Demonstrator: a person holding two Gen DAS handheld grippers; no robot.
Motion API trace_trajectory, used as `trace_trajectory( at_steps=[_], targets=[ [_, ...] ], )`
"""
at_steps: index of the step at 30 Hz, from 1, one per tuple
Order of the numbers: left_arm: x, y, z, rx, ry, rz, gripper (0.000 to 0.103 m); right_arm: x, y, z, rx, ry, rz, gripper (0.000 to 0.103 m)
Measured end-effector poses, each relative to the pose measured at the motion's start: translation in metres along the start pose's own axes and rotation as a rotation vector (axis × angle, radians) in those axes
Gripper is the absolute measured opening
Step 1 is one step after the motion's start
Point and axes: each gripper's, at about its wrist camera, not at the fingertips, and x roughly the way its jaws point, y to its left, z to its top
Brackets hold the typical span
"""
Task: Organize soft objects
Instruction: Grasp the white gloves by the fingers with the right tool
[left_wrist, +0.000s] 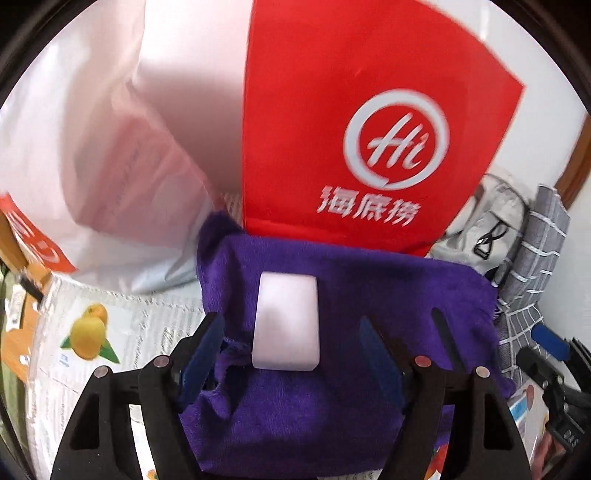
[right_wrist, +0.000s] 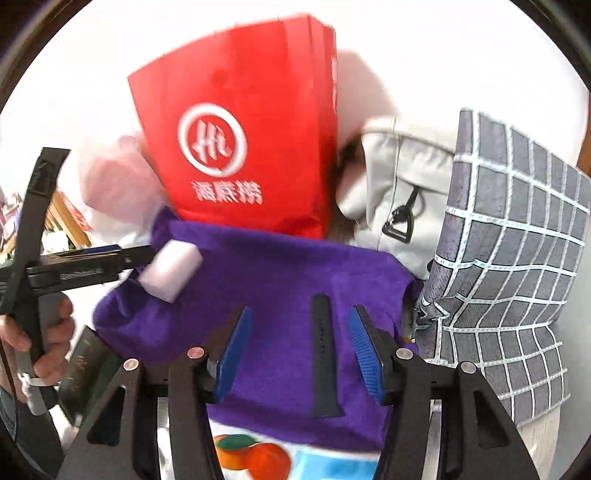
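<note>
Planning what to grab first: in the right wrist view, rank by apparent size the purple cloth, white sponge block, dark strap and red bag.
Largest to smallest:
1. purple cloth
2. red bag, close to the cloth and farther away, so unsure
3. white sponge block
4. dark strap, similar to the block

Fuzzy purple plush cloth (left_wrist: 332, 295), smooth matt white foam block (left_wrist: 286, 321), matt red paper bag (left_wrist: 351, 92).

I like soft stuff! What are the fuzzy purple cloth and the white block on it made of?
The fuzzy purple cloth looks like plush fabric: matte, with a short nap and frayed edges. The white rectangular block looks like foam or sponge, smooth and matte with rounded corners, though the pictures cannot confirm it.
</note>
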Motion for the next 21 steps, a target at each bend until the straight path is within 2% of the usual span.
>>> trace_trajectory(
  at_steps=[2, 6, 7, 9, 10, 15, 21],
  targets=[
    [-0.013, 0.000, 0.003, 0.000, -0.029, 0.006, 0.075, -0.013, 0.004, -0.008, 0.014, 0.007, 0.030, 0.056],
    [-0.035, 0.006, 0.006, -0.018, -0.050, -0.044, 0.075, -0.035, 0.020, -0.044, 0.023, 0.077, 0.076, 0.058],
    [-0.040, 0.006, 0.006, -0.021, -0.056, -0.050, 0.075, -0.039, 0.025, -0.054, 0.022, 0.089, 0.090, 0.060],
    [-0.047, 0.005, 0.006, -0.020, -0.068, -0.058, 0.075, -0.046, 0.038, -0.076, 0.023, 0.106, 0.110, 0.073],
    [-0.051, 0.003, 0.006, -0.015, -0.071, -0.061, 0.075, -0.048, 0.044, -0.087, 0.026, 0.110, 0.114, 0.075],
    [-0.069, -0.006, 0.006, 0.012, -0.082, -0.076, 0.075, -0.053, 0.071, -0.131, 0.019, 0.174, 0.135, 0.076],
    [-0.081, -0.014, 0.003, 0.035, -0.087, -0.104, 0.075, -0.042, 0.089, -0.148, 0.082, 0.237, 0.176, 0.076]
  ],
)
